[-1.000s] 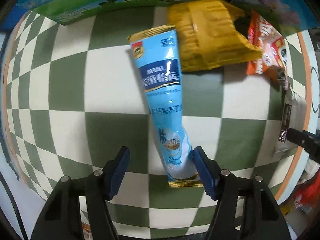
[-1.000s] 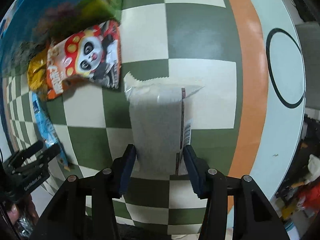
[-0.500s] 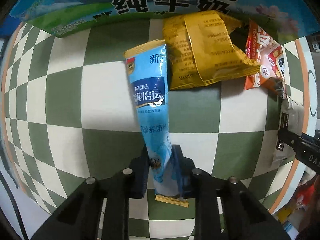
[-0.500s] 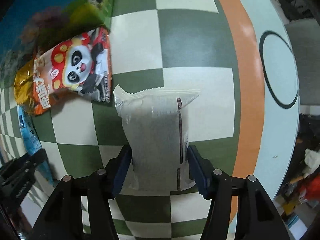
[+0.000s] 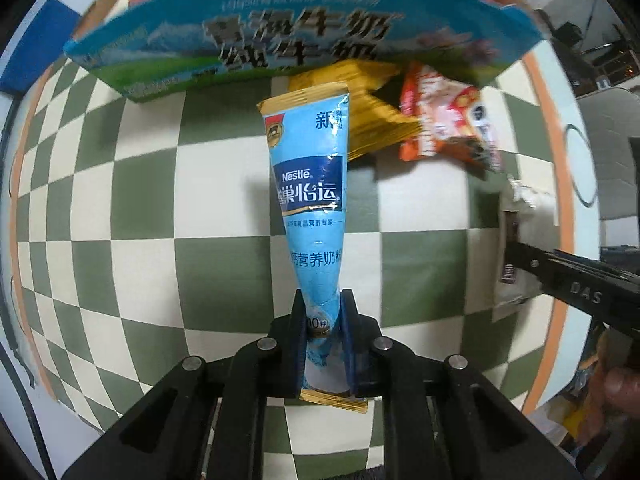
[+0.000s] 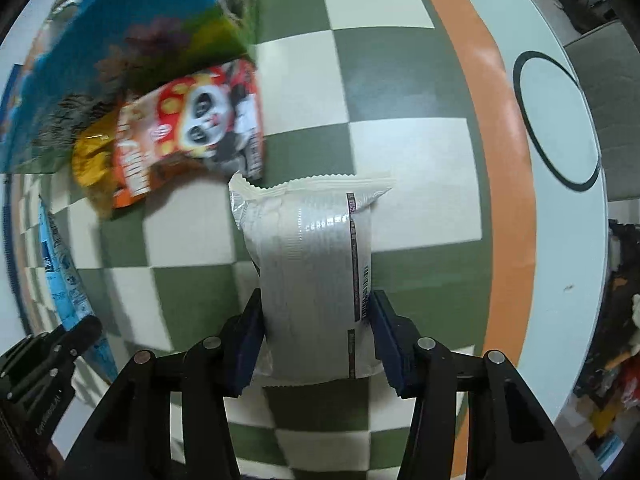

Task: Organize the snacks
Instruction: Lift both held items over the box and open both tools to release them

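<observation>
Left wrist: blue milk-powder stick (image 5: 310,216) pinched between left tongs (image 5: 324,344).

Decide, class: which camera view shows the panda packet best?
The right wrist view: the panda packet shows its printed face there, slightly blurred. The left wrist view shows it only blurred, at the edge beside the yellow packet, under the milk box.

A home setting is showing here, likely a living or dining corner: a green-and-cream checkered cloth (image 5: 224,264) with an orange border (image 6: 508,200) is covering a pale round table (image 6: 576,280). A milk carton box (image 5: 304,32) is sitting at the cloth's far edge, and household clutter is piling up past the table rim (image 6: 624,364).
</observation>
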A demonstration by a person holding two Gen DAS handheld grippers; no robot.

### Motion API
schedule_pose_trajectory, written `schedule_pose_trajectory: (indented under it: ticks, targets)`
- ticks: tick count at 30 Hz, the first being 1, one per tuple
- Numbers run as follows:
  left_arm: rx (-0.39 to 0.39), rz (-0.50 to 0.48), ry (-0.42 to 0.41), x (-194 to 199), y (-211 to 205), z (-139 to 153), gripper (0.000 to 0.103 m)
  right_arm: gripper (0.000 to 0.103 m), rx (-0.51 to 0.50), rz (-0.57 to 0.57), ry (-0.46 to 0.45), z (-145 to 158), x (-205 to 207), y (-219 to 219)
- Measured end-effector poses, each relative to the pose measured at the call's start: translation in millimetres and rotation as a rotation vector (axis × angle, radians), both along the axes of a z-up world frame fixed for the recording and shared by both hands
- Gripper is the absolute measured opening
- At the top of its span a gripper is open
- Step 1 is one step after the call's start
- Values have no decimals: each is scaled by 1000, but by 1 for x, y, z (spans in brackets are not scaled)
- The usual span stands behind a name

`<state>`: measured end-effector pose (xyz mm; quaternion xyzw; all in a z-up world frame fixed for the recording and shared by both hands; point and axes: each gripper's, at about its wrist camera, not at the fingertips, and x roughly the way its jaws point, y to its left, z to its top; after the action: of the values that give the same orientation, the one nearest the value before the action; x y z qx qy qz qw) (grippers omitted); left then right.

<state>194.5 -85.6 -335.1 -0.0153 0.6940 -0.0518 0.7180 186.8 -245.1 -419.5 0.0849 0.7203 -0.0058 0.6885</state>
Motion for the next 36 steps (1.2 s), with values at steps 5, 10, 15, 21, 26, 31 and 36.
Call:
schedule_pose_trajectory:
  ticks: [5, 10, 15, 21, 26, 31, 36]
  targets:
    - [-33, -13, -40, -7, 1, 30, 12, 54, 84, 0, -24, 18, -15, 13]
    - [-82, -32, -106, -12, 25, 62, 12, 54, 164, 6, -61, 53, -23, 29]
    - [-148, -38, -188, 9, 26, 108, 12, 54, 251, 10, -136, 102, -2, 41]
    - [-242, -40, -247, 89, 29, 157, 12, 54, 306, 42, -264, 168, 56, 39]
    - [-230, -46, -223, 193, 30, 166, 12, 54, 268, 74, -318, 223, 142, 20]
    - [-208, -23, -118, 281, 31, 141, 12, 54, 169, 95, -284, 219, 227, 33]
    - [-222, -10, -15, 328, 31, 114, 12, 54, 98, 103, -219, 199, 285, 40]
